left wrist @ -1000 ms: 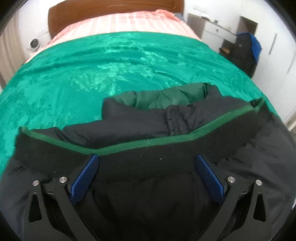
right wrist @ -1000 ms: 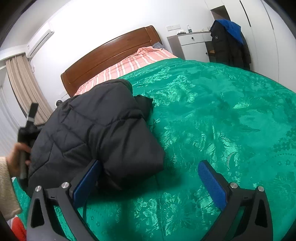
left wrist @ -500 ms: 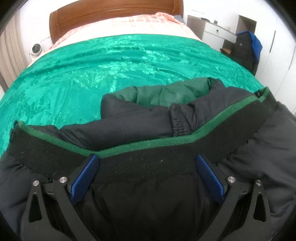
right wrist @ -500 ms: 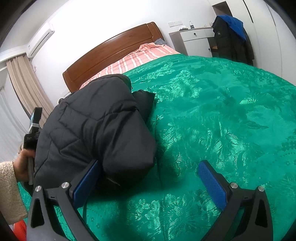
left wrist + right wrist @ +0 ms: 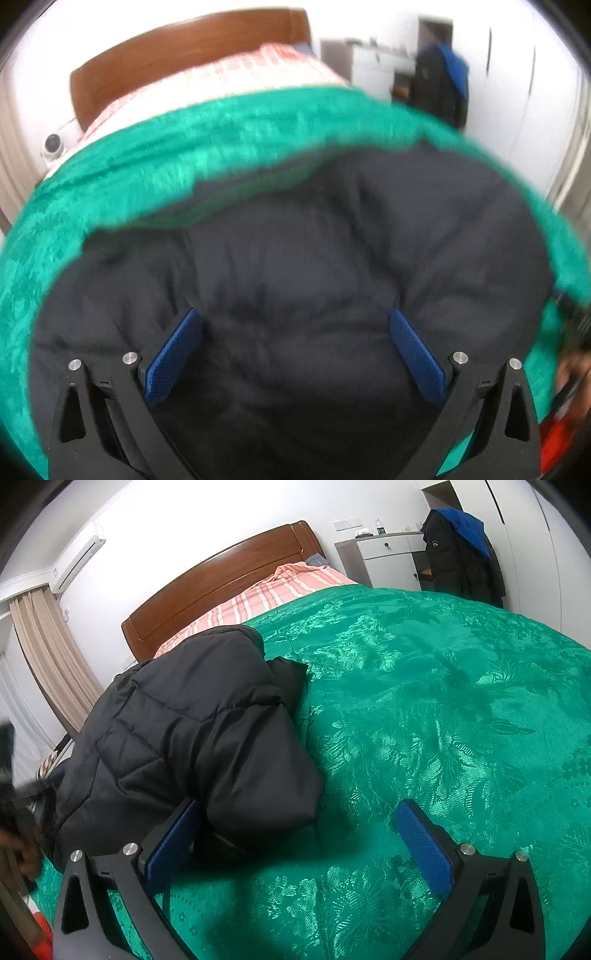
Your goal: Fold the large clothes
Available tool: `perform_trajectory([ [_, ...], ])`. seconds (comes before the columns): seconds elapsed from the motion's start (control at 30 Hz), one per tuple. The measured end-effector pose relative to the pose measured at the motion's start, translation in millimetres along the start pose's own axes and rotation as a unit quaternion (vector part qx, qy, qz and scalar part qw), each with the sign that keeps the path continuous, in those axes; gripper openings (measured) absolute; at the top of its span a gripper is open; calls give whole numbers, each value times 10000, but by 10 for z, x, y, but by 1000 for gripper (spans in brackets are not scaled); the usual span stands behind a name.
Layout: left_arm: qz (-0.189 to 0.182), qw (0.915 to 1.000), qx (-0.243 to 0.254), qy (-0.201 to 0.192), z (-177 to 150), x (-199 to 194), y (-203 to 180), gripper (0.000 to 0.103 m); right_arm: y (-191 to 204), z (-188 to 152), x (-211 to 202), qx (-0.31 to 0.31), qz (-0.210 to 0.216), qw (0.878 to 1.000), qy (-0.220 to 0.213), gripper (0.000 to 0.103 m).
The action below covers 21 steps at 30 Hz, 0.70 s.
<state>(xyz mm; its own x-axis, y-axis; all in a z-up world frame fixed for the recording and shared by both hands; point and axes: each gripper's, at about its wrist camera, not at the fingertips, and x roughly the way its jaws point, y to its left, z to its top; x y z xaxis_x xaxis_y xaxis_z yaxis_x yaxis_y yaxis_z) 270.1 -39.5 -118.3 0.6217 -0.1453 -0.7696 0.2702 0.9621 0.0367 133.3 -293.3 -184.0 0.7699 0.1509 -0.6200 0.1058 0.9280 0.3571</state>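
Observation:
A black quilted puffer jacket [image 5: 192, 734] lies folded in a bundle on the green bedspread [image 5: 443, 709]. In the blurred left wrist view the jacket [image 5: 303, 266] fills the middle of the frame. My left gripper [image 5: 293, 350] is open, its blue pads wide apart just over the black fabric. My right gripper [image 5: 299, 843] is open and empty, low over the bedspread at the jacket's near right corner; its left pad is next to the fabric.
A wooden headboard [image 5: 221, 579] and a pink striped sheet [image 5: 258, 598] are at the far end of the bed. A white cabinet [image 5: 391, 557] and a hanging dark coat with a blue hood [image 5: 461, 554] stand at the right wall. Curtains [image 5: 48, 653] hang at the left.
The left view swung: the ribbed hem with its green stripe and the green lining have gone, and plain black quilted fabric now fills it. The right gripper hardly moved.

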Motion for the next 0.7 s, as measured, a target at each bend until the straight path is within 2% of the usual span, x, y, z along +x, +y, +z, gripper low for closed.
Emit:
perform_trajectory([
  [0.1, -223, 9989, -380, -141, -107, 120, 121, 102, 2, -4, 1, -25, 3, 10000, -11, 102],
  [0.2, 25, 9998, -149, -117, -103, 190, 25, 102, -4, -6, 0, -25, 8, 10000, -6, 102],
  [0.4, 31, 9997, -154, -206, -142, 200, 10, 102, 5, -11, -1, -33, 1, 10000, 6, 102],
  [0.63, -83, 9991, -398, -83, -127, -28, 54, 102, 5, -28, -5, -35, -19, 10000, 6, 102],
  [0.7, -194, 9986, -456, -193, -153, -172, 61, 102, 3, -29, -4, -33, -19, 10000, 6, 102],
])
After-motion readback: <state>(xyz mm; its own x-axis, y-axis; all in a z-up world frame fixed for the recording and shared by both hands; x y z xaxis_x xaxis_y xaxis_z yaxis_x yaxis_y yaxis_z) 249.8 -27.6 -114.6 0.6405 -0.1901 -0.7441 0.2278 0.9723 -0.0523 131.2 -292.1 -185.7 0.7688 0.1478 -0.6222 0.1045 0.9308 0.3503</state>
